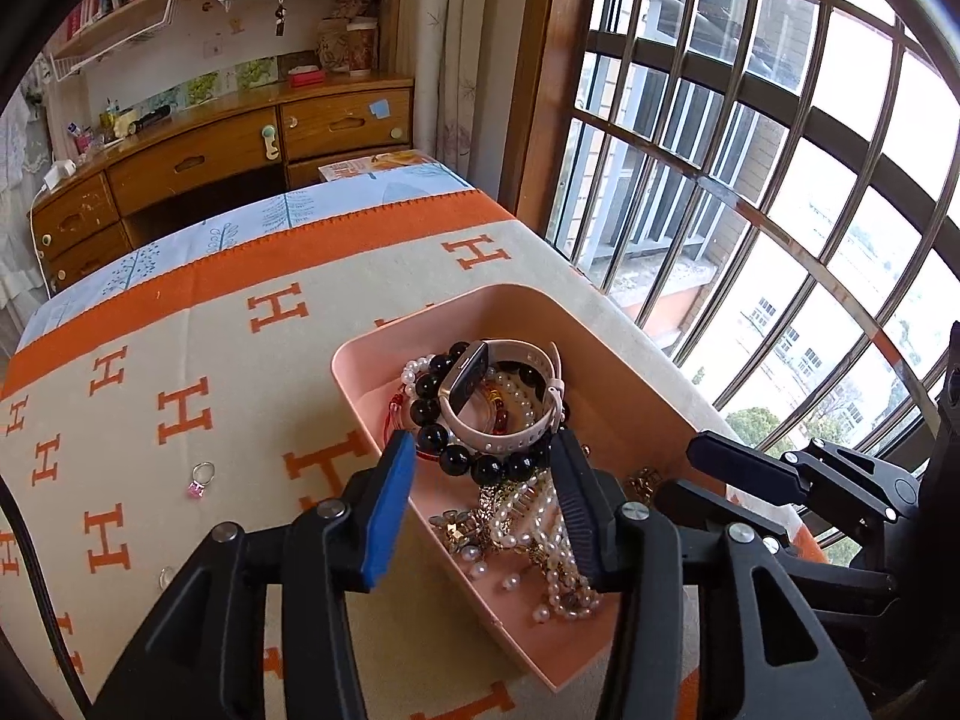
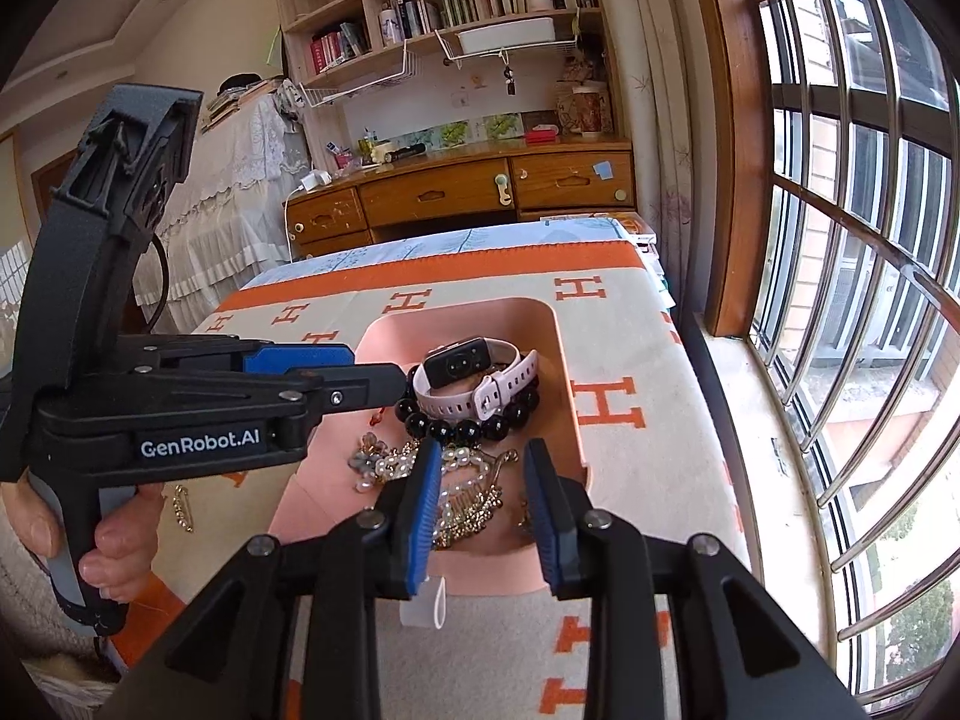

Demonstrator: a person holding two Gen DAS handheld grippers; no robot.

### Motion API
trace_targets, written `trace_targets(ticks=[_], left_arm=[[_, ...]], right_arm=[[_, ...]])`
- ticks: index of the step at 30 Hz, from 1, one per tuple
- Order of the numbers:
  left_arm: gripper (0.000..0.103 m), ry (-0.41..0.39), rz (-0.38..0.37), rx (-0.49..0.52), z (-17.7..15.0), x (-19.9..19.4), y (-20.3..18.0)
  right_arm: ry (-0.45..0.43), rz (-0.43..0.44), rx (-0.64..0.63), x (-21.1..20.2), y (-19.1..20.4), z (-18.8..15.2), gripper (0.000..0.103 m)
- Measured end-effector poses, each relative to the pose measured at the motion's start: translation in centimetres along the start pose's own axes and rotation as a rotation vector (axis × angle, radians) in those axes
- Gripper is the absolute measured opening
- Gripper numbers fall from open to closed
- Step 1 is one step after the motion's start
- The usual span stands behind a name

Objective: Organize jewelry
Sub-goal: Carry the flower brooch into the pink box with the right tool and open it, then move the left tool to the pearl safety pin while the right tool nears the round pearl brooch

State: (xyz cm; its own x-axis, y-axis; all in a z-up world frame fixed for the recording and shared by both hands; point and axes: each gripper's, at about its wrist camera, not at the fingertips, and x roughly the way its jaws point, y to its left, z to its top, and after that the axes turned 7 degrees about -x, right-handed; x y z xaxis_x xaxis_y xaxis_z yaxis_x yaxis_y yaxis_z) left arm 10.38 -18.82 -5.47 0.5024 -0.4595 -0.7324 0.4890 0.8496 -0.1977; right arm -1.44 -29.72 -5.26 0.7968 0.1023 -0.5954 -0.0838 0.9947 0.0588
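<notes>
Pink tray (image 1: pixel 600 330) of jewelry, smartwatch (image 1: pixel 504 396) just beyond parted, empty left tongs (image 1: pixel 480 474), right tongs (image 2: pixel 480 483) parted, empty.

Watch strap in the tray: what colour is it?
Pale pink, on the watch lying atop the black beads; the right wrist view shows it best.

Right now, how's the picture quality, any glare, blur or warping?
Left wrist view: window blown out white, its bars bowed by the fisheye; pink tray and watch sharp. Right wrist view: same bowing at the window, dark corners, tray evenly lit, no blur.
</notes>
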Motion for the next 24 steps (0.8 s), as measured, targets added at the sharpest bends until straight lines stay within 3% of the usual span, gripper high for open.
trace_targets(ticks=[13, 18, 24], left_arm=[[0.048, -0.030, 0.062, -0.030, -2.2, -3.2, 1.3], [0.058, -0.078, 0.118, -0.031, -3.3, -5.5, 2.2], [0.059, -0.099, 0.159, -0.063, -4.5, -7.7, 4.1]], right_arm=[[-0.001, 0.025, 0.020, -1.0, 0.9, -0.7, 0.029], [0.002, 0.035, 0.012, -1.3, 2.0, -0.5, 0.029], [-0.005, 0.061, -0.016, -1.8, 4.1, -0.2, 0.029]])
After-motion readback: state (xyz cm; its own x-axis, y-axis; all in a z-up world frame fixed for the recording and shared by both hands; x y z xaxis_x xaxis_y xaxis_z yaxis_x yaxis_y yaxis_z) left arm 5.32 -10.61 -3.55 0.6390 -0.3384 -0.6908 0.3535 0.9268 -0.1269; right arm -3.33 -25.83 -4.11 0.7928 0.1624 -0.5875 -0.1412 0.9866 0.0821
